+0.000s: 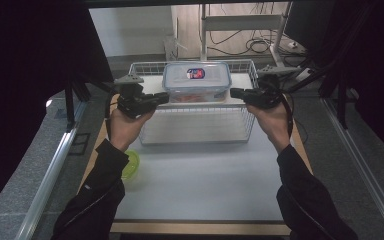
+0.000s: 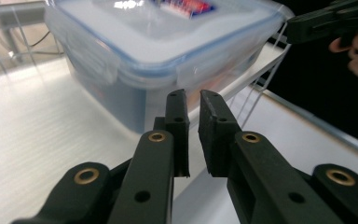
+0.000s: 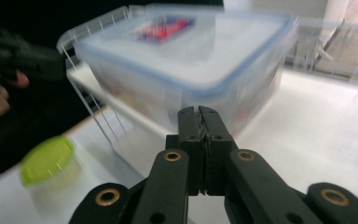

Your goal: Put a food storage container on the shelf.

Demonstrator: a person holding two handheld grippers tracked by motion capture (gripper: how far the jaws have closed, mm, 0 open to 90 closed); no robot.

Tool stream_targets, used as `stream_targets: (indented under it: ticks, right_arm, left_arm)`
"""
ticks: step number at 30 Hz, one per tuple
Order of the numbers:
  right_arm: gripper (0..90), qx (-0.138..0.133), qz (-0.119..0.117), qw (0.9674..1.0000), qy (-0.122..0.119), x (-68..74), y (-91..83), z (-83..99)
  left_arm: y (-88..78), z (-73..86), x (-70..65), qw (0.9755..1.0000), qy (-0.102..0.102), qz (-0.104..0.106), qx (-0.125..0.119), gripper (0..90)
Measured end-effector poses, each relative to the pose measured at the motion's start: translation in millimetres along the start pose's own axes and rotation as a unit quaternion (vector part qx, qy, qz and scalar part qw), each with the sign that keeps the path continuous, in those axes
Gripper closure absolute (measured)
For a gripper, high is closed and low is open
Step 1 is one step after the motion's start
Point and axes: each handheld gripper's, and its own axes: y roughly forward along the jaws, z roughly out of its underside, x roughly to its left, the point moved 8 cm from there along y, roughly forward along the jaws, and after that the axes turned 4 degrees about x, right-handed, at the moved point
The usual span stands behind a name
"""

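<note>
— Two tongs are held beside the clear lidded box (image 1: 196,81) in the wire basket (image 1: 198,131)?
— Yes. Left tongs (image 2: 193,99) are slightly parted; right tongs (image 3: 198,113) are closed, empty.

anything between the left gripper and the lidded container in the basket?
Nothing visible. The left gripper points straight at the container side, with bare white surface between them; the wire basket wall does not cross that gap.
</note>
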Motion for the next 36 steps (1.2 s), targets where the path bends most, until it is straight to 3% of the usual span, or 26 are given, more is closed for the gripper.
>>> stream_targets:
  ticks: [8, 18, 24, 28, 31, 36]
  right_arm:
    - [89.1, 0.010, 0.003, 0.9999, 0.005, -6.5, 22.7, 2.9]
    - [88.7, 0.007, 0.021, 0.9995, 0.023, -15.9, 34.5, -2.6]
    - [88.5, 0.007, 0.023, 0.9995, 0.020, -14.1, 35.8, -5.1]
    - [86.1, 0.005, 0.020, 0.9997, 0.015, -9.6, 33.1, -2.9]
    - [82.3, 0.002, 0.016, 0.9998, 0.009, -5.2, 30.0, 0.4]
    - [74.1, 0.003, 0.006, 1.0000, 0.003, 1.9, 24.8, 9.0]
  left_arm:
    - [19.1, -2.1, 9.8, 0.9990, -0.001, -0.044, 0.010, 81.6]
    - [28.0, -2.7, 28.1, 0.9975, -0.025, -0.065, 0.013, 80.2]
    - [26.3, -2.8, 27.8, 0.9976, -0.021, -0.065, 0.011, 79.4]
    - [21.9, 2.1, 18.5, 0.9984, -0.007, -0.054, 0.016, 76.5]
    - [18.4, 8.8, 10.1, 0.9985, 0.008, -0.050, 0.022, 69.9]
    - [11.1, 23.3, 0.4, 0.9991, 0.015, -0.034, 0.022, 60.2]
